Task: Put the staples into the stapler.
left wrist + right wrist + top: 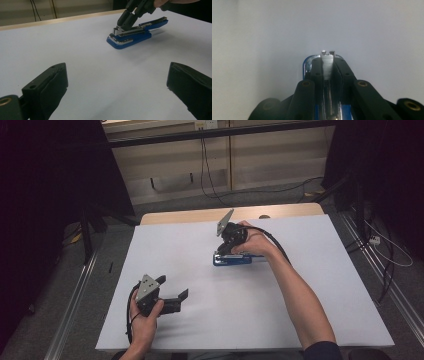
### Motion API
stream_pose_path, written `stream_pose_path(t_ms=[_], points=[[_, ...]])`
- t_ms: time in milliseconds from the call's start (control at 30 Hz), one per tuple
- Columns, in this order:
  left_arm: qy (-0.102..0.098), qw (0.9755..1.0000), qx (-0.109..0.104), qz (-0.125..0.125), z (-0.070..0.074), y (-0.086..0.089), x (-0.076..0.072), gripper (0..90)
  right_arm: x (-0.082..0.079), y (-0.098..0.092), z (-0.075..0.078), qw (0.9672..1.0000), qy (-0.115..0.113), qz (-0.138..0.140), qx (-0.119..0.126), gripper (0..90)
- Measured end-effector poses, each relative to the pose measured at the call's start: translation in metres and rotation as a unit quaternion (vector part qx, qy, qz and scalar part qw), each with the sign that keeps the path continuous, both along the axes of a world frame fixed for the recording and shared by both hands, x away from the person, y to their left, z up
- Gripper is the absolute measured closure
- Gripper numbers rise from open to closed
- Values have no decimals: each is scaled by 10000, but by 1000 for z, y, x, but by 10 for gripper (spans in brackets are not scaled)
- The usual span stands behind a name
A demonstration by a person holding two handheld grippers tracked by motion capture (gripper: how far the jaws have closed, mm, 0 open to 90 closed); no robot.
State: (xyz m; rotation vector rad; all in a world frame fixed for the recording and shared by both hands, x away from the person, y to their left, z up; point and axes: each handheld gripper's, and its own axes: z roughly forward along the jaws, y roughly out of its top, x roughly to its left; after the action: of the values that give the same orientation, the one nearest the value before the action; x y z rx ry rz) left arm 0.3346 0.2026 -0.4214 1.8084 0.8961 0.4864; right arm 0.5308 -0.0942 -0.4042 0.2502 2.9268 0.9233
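While the left hand-held gripper (176, 290) gapes, the right hand-held gripper (223, 252) clamps the blue stapler's (130, 37) staple-filled magazine (328, 65).

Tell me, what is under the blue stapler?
The blue stapler lies flat on the white table, right gripper clamping its metal staple channel. Whatever lies beneath its base is covered.

This looks like a lab or test room set up for recording. A desk (320, 285) under a plain white cover stands on grey carpet, its wooden far edge showing. Dark curtains (45, 180) hang at both sides, metal rails (75, 295) run along the floor by the desk's left and right edges, and loose cables (210, 170) trail down the pale back wall.
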Motion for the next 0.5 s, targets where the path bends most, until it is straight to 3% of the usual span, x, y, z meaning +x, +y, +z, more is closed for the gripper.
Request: stream_pose_path(t_ms=[200,500], points=[[-3,10000,7,-18,0,-1,0,36,1,0,0,10000,55,5,-31,792],[11,10000,8,-16,0,-1,0,36,2,1,5,10000,-40,16,-37,792]])
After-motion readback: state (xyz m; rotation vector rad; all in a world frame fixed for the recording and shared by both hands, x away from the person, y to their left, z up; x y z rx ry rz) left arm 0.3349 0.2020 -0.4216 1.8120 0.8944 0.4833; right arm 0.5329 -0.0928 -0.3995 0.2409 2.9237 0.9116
